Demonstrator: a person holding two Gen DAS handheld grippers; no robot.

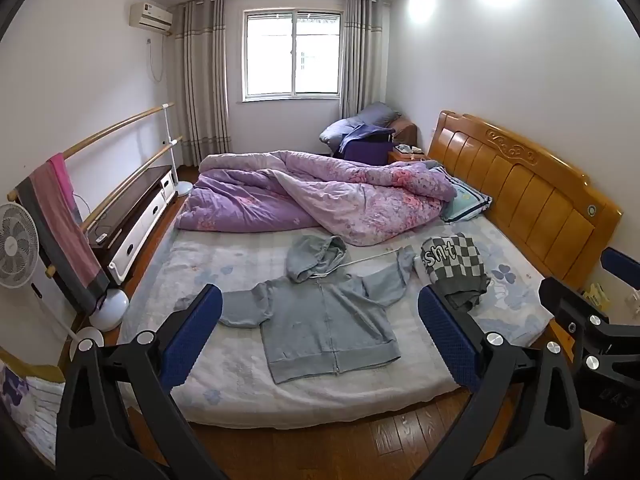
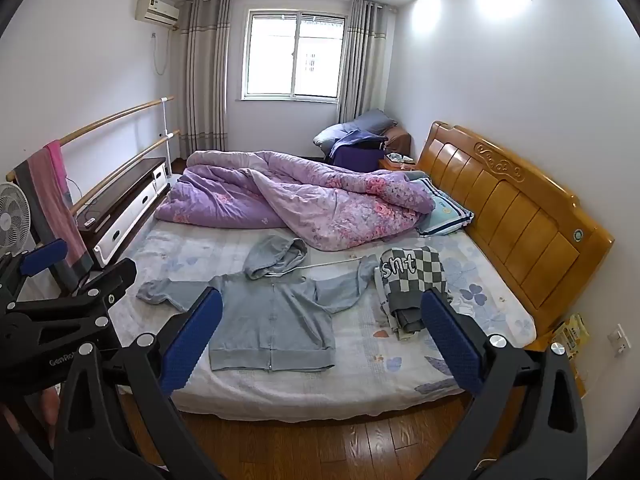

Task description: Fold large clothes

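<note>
A light blue-grey zip hoodie [image 1: 326, 320] lies flat, front up, on the bed, sleeves spread and hood toward the quilt; it also shows in the right wrist view [image 2: 272, 320]. A folded checkered garment marked "snt" [image 1: 456, 270] lies to its right, also in the right wrist view [image 2: 414, 280]. My left gripper [image 1: 320, 332] is open and empty, held back above the bed's near edge. My right gripper [image 2: 322, 336] is open and empty at the same distance. The right gripper shows at the right edge of the left wrist view [image 1: 588, 320]; the left gripper shows at the left of the right wrist view [image 2: 60, 280].
A bunched purple floral quilt [image 1: 320, 196] covers the far half of the mattress [image 1: 224, 384]. A wooden headboard [image 1: 528, 200] runs along the right. A fan [image 1: 16, 246], a bar rack with a pink towel [image 1: 60, 224] and a low cabinet [image 1: 136, 216] stand left. Wood floor [image 1: 340, 448] lies in front.
</note>
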